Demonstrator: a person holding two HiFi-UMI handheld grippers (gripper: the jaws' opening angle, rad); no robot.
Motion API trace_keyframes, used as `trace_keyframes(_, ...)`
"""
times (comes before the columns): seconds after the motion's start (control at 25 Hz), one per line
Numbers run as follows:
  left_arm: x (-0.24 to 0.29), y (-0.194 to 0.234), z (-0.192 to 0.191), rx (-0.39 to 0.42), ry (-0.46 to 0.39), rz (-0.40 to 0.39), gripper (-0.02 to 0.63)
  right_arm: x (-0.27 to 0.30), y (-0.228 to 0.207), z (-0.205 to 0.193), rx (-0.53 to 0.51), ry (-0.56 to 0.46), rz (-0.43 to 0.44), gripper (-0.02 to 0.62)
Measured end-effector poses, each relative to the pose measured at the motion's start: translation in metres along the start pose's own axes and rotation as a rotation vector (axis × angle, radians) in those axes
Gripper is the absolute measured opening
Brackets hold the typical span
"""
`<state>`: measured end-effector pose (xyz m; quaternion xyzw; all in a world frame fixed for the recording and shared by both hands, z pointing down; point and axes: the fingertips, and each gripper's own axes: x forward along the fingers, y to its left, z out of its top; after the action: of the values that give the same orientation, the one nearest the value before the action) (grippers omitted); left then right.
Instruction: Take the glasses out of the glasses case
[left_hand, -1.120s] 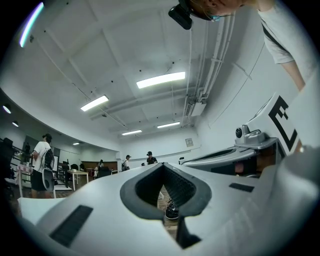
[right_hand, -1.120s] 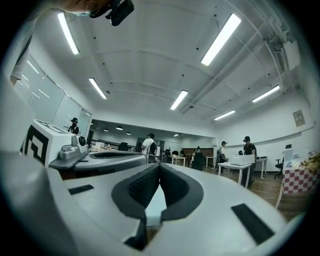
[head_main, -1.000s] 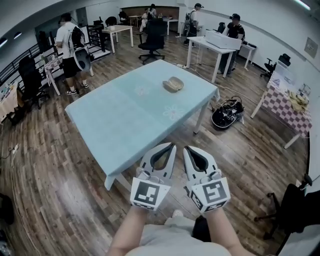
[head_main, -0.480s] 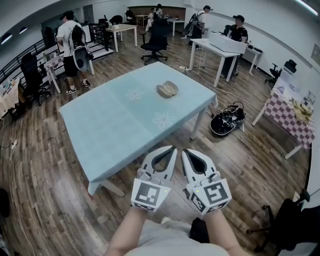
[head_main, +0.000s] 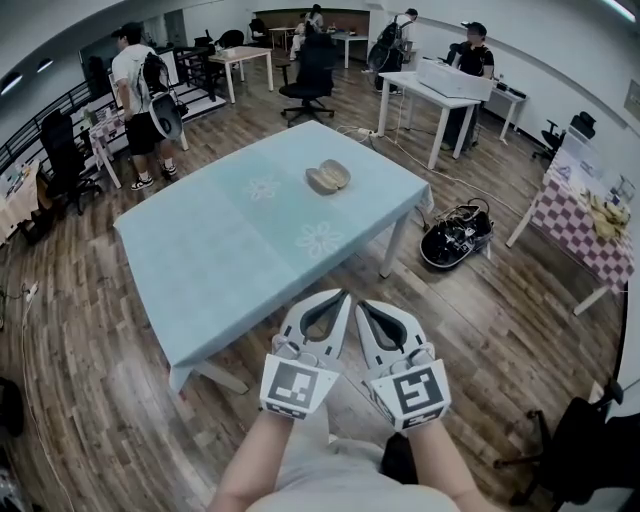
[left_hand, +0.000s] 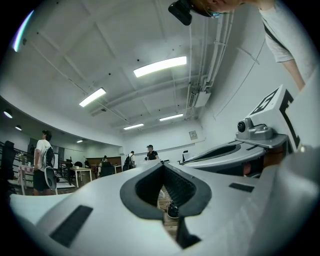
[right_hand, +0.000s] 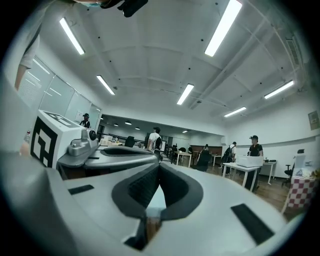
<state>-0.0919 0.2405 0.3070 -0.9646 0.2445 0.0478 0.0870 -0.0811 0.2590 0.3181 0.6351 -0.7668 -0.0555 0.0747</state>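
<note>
The glasses case lies on the far half of the table, toward the far right corner. It is tan and shows as 2 rounded halves side by side. At this range you cannot tell whether glasses lie in it. It rests on a pale blue tablecloth, with a faint flower print on the cloth to either side of it. Nothing touches the case.

Both grippers are well apart from the case. You hold them side by side, close to your body, over the wooden floor just short of the table's near edge.

1. Left gripper: in the left gripper view the 2 jaws meet at their tips. Only the teardrop gap behind the tips stays clear. Through that gap you see floor alone. The gripper holds nothing and touches nothing.
2. Right gripper: in the right gripper view the 2 jaws likewise meet at their tips. The pale tabletop shows through the gap behind them. The gripper is empty.

In the head view the 2 grippers point toward the table, just beside each other, tips near but not touching.

A black bag with cables lies on the floor right of the table.
</note>
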Motion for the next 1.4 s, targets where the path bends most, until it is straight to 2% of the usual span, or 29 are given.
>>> trace_keyframes(0.44, 0.033, 0.015, -0.005, -0.002, -0.014, -0.001, 0.006, 0.023, -0.029, -0.006, -0.024, 0.005, -0.031, 0.006)
trace_keyframes(0.6, 0.042, 0.038, -0.013, -0.012, -0.013, 0.015, 0.006, 0.043, -0.036, 0.002, -0.029, -0.008, -0.050, 0.006)
trace_keyframes(0.8, 0.064, 0.063, -0.026, -0.032, -0.010, 0.024, 0.006, 0.069, -0.050, -0.012, -0.020, -0.002, -0.039, 0.006)
trace_keyframes(1.4, 0.151, 0.131, -0.056, -0.045, 0.013, -0.011, 0.006, 0.160, -0.111, -0.030, 0.008, 0.038, -0.073, 0.006)
